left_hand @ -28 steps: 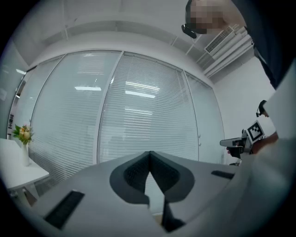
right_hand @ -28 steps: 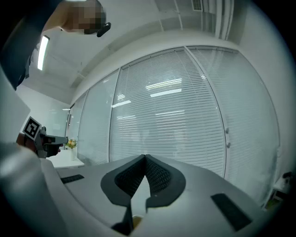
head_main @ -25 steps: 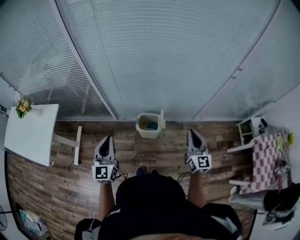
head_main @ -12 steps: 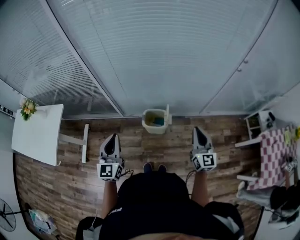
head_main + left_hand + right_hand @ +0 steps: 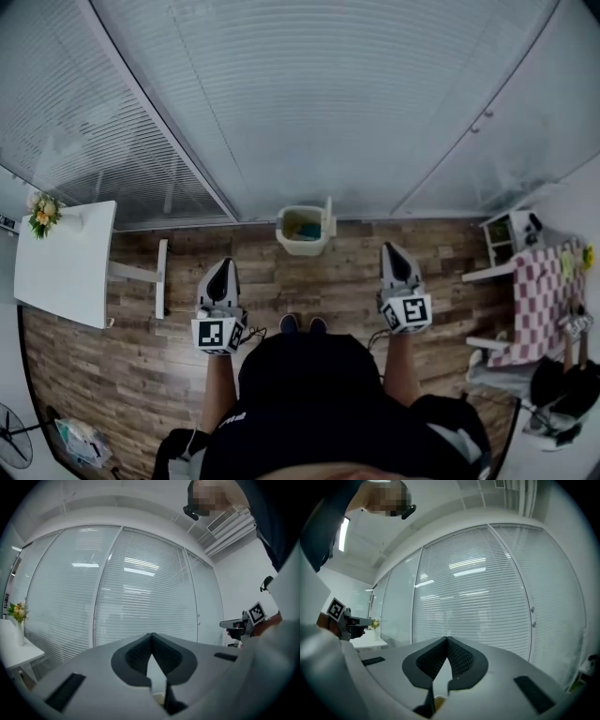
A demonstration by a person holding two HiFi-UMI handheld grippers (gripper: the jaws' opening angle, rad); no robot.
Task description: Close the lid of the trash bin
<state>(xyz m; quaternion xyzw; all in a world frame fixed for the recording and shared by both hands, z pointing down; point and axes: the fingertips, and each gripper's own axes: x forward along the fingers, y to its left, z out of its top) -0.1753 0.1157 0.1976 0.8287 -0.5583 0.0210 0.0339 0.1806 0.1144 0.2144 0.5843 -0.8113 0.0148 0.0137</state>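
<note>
Person stood on the wood floor (image 5: 141, 347), both arms out front. Left tongs (image 5: 225, 269) were closed, nothing in them; right tongs (image 5: 393, 253) same (tips met in both gripper views). Trash bin (image 5: 302, 247) sat on the floor ahead, between the two, at the foot of the blinds (image 5: 309, 112). Its lid (image 5: 329, 217) stood upright at the right edge, bin open.

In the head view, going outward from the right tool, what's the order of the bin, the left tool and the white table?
1. Bin: on the floor ahead, a little to the left of the right tool.
2. Left tool: level with it, on the other side of the person's body.
3. White table: far left, beyond the left tool.
</note>
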